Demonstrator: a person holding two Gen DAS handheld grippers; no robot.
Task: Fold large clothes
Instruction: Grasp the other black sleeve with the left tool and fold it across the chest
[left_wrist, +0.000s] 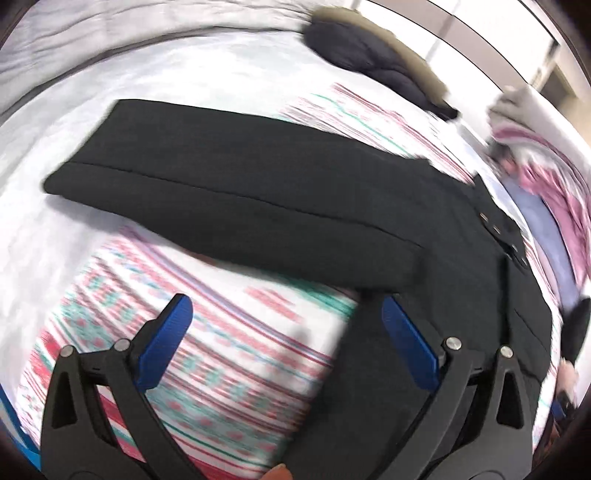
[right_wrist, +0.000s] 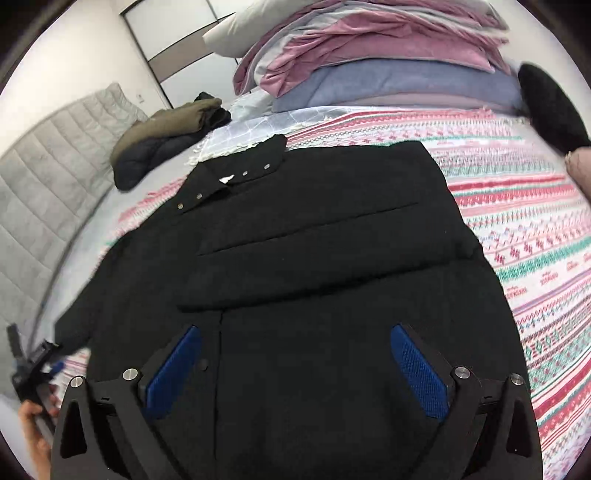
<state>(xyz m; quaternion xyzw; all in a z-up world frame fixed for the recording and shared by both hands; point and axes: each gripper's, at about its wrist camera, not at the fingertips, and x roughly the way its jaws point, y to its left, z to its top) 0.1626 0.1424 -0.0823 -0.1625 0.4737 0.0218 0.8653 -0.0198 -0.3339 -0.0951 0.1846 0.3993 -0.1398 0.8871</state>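
Fingers of the right gripper (right_wrist: 295, 363) stand spread wide over the black coat (right_wrist: 314, 229), holding nothing, with the blue pads (right_wrist: 419, 376) framing the coat's lower front and its dark centre seam. The left gripper (left_wrist: 284, 332) is likewise spread and empty, one finger over the striped blanket (left_wrist: 229, 332), the other over the coat's (left_wrist: 258, 192) body; this view is blurred. The coat lies flat, face up, on the patterned blanket (right_wrist: 535, 258), which covers the bed. One sleeve is folded across the chest, its cuff ending near the middle; the other sleeve (left_wrist: 207, 173) stretches straight out sideways onto the blanket and pale sheet. Beyond the chest, the collar with its row of metal snaps (right_wrist: 221, 184) points toward the far end of the bed. To the coat's right, bare blanket runs to the bed's edge, giving free space there. Farther off, a folded olive and navy jacket (right_wrist: 162, 147) sits well apart near the grey padded headboard (right_wrist: 48, 184). At the far end, a stack of pink, blue and white bedding (right_wrist: 388, 62) rises, with a black fuzzy item (right_wrist: 550, 107) beside it.
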